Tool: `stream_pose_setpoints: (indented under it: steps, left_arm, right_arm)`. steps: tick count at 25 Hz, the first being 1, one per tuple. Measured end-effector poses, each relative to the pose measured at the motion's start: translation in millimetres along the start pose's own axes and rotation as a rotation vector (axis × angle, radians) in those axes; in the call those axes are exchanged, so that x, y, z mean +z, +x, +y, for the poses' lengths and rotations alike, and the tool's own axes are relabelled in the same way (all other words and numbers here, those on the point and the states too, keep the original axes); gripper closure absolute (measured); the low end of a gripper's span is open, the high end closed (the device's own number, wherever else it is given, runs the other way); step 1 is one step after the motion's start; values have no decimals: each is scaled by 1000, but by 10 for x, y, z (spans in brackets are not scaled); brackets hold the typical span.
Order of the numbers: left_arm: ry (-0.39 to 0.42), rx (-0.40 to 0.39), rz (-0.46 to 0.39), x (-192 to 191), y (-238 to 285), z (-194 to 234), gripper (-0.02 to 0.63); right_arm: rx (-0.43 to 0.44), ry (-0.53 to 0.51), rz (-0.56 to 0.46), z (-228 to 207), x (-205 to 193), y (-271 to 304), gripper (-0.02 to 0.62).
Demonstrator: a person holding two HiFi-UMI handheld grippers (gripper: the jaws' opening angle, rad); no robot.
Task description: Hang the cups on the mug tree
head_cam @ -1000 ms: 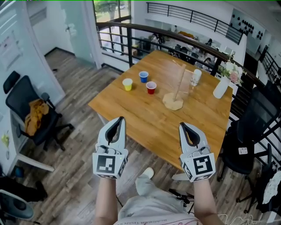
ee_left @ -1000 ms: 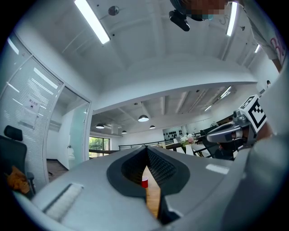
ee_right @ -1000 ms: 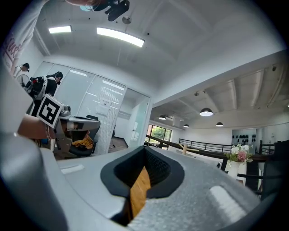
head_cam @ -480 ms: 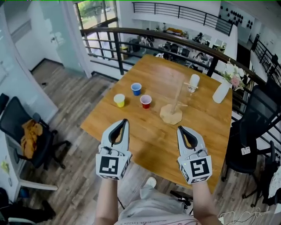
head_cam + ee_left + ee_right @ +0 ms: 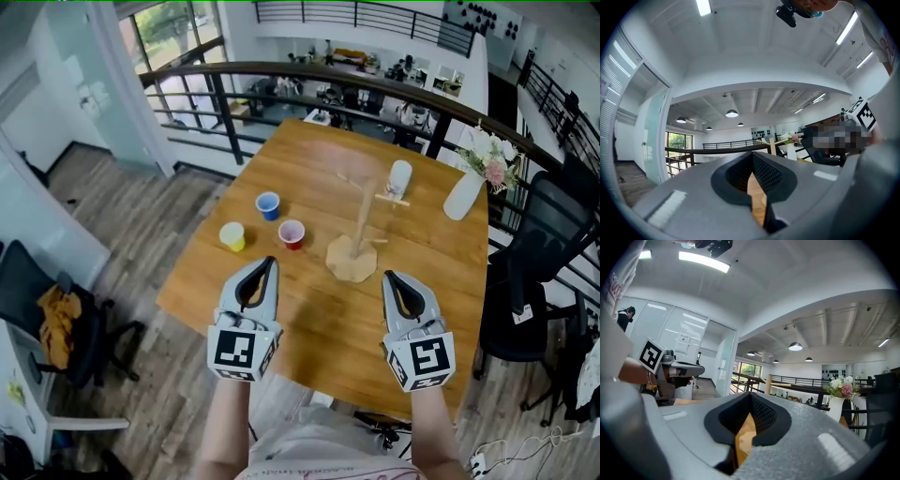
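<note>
While the left claw [image 5: 265, 261] and the right claw [image 5: 388, 275] are being held fully closed and empty, side by side over the near edge of the worktop [image 5: 309, 314], the mug tree [image 5: 356, 248] is being borne upright just beyond them. A red cup [image 5: 292, 233], a yellow cup [image 5: 232, 235] and a blue cup [image 5: 268, 204] are being carried unhung on the worktop to its left, well apart from both claws.
</note>
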State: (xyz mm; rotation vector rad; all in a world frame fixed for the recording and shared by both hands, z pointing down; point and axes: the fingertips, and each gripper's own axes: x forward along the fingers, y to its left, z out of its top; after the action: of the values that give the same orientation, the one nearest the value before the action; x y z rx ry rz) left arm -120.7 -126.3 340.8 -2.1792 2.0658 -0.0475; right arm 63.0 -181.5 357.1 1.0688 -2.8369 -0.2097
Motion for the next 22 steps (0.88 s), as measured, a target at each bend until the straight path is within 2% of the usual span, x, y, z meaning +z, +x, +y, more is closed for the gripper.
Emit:
stream_pose_setpoints:
  steps: [9,14,22]
  left_arm:
    - [8,-36,11,-90,286,74,585]
    - [-13,-56,20,-184,407,147,536]
    - [-75,-131,42,-325,596,324,381]
  right_arm:
    - [-63,26,-4,-201,-63,129,594]
    - [-111,34,-3,-249,-83,111,594]
    - [-212,65,18,-252,-146,129,594]
